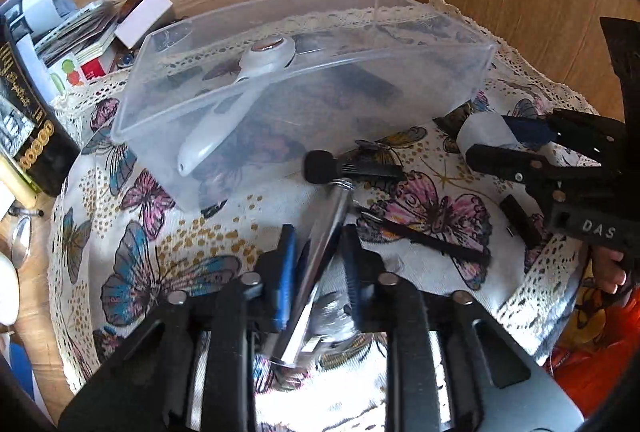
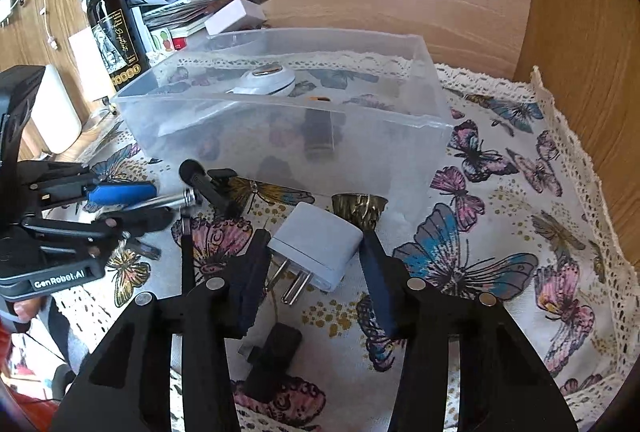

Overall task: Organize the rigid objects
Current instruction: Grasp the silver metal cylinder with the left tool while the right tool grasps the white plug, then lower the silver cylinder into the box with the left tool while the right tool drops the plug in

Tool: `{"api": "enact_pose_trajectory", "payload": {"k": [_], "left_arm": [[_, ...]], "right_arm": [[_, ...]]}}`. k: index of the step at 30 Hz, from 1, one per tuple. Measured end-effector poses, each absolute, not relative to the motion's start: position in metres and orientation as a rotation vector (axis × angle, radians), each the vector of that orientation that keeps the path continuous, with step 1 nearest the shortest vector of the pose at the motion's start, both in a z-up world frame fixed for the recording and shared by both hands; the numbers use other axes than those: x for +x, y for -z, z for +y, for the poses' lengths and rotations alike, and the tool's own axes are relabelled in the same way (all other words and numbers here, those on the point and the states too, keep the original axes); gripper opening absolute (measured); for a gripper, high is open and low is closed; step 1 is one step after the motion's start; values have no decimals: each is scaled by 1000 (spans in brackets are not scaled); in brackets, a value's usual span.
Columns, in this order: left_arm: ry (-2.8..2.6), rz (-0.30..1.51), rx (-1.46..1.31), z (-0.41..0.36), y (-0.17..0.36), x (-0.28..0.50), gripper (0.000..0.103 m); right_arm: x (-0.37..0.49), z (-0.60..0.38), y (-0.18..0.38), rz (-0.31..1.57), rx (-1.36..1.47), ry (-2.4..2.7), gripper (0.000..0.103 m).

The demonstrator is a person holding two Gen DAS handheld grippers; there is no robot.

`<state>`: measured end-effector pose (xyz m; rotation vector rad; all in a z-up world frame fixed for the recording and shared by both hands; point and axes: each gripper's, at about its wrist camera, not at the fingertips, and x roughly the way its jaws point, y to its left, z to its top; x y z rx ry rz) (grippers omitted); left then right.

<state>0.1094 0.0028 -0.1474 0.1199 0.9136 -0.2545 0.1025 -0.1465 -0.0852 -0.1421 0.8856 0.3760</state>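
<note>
A clear plastic bin (image 1: 400, 72) stands on the butterfly cloth and holds a white long-handled tool (image 1: 240, 88) and a dark object (image 2: 318, 136). My left gripper (image 1: 316, 244) is shut on a silver metal rod with a black end piece (image 1: 328, 216), held just in front of the bin. It also shows in the right wrist view (image 2: 132, 202). My right gripper (image 2: 314, 242) is shut on a white plug adapter (image 2: 316, 246), prongs pointing down, a little above the cloth. It also shows in the left wrist view (image 1: 532, 140).
A small brass cup (image 2: 360, 210) lies by the bin's front wall. A black USB stick (image 2: 272, 360) and a thin black stick (image 1: 432, 238) lie on the cloth. A wine bottle (image 2: 112, 16), papers and boxes crowd the left. Wooden walls close the back and right.
</note>
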Motion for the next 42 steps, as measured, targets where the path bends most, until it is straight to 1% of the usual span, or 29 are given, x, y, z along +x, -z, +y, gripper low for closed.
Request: {"api": "enact_pose_trajectory", "payload": {"k": [4,9,16,20,22,25,27,32,37,41,42], "left_arm": [[222,900,122,10,145,103,15],[193,865,78,24,134,96,15],[174,777,53,35,103,90,14],[182,779,64,36,98,92,13],[173,800,72,37,103,92,6],[152,825,39,41,111,89,2],[135,822,11,48,109,87,1],[145,826,-14,56,100,83,1],[185,891,-9,50,114,75,3],[207,949,-17,46,132,67,7],[200,946,-15,45,136,64,15]], "right_arm": [[101,-148,80,868,-137,-366,42],[96,-147,69,827,-138,-358,42],[94,-146,50,761,-127,-355,42],[94,-145,43,737,-123,-358,42],[94,-144,42,732,-123,-360,42],[93,-144,42,733,-122,-361,42],[94,-143,41,731,-124,-361,42],[96,-142,40,728,-119,-366,42],[95,-140,40,727,-122,-376,42],[95,-138,42,732,-124,-381,42],[96,-138,42,733,-124,-383,42]]}}
